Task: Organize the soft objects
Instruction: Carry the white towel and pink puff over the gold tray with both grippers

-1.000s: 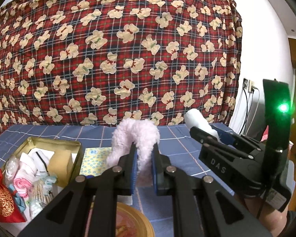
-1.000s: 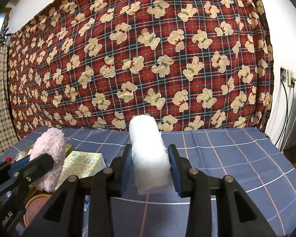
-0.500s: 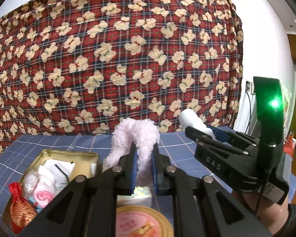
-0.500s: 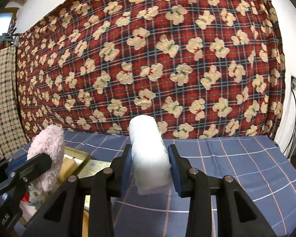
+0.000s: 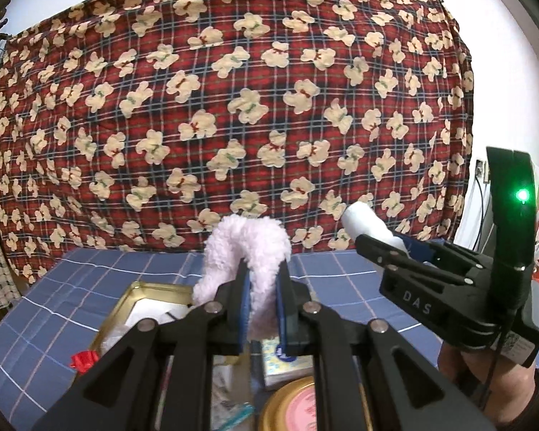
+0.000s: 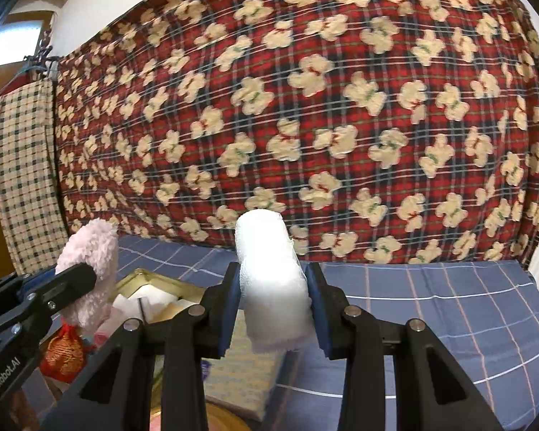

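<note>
My left gripper (image 5: 263,280) is shut on a fluffy pink cloth (image 5: 246,248) and holds it in the air above the gold tin box (image 5: 143,289). The pink cloth also shows at the left of the right wrist view (image 6: 90,251). My right gripper (image 6: 273,280) is shut on a rolled white towel (image 6: 269,273), held above the table. The white towel (image 5: 363,221) and right gripper show at the right of the left wrist view.
The gold tin (image 6: 151,280) holds white cloths and a red pouch (image 6: 63,353). A patterned tissue pack (image 5: 287,362) and a round gold-rimmed lid (image 5: 298,409) lie beneath the grippers on the blue checked tablecloth (image 6: 449,309). A red bear-print cloth (image 5: 233,107) hangs behind.
Both grippers have risen and tilted up with their cloths still held. The tin and tissue pack sit lower in both views.
</note>
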Tool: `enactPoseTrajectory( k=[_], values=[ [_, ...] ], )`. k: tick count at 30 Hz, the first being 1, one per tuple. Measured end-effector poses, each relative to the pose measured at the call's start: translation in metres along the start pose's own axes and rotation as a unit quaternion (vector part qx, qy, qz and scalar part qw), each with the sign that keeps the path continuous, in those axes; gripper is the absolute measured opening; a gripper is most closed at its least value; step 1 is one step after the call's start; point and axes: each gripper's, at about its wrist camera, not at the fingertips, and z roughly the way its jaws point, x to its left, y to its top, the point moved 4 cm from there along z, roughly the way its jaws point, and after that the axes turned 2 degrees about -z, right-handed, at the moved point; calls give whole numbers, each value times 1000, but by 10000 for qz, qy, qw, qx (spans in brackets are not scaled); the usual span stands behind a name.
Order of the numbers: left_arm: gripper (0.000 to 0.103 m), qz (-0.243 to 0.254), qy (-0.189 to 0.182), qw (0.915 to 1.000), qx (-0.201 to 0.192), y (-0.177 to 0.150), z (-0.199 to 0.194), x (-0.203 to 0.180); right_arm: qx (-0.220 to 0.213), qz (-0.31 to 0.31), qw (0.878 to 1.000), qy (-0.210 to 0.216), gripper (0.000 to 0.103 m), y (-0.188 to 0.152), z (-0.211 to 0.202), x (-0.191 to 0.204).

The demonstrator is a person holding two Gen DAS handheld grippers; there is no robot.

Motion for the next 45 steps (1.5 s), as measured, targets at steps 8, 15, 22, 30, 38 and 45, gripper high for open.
enactPoseTrajectory(
  k=[8, 15, 22, 30, 38, 45],
  values=[
    [10, 0, 186, 9997, 155, -6, 1, 29, 74, -196, 9994, 266, 39, 4, 11, 37],
    [10, -105, 470, 9984, 304, -14, 1, 66, 143, -296, 9984, 469, 39, 4, 20, 65],
    [10, -133, 710, 9963, 455, -24, 0, 96, 318, -435, 9965, 638, 39, -5, 32, 94],
    [10, -145, 814, 9943, 675, -36, 5, 113, 521, -611, 9942, 716, 39, -11, 41, 115],
    [10, -215, 844, 9926, 849, -45, 9, 128, 985, -686, 9903, 701, 39, -23, 60, 131],
    [10, -273, 831, 9908, 1037, -56, 14, 138, 1373, -865, 9837, 771, 39, -39, 74, 150]
  ],
)
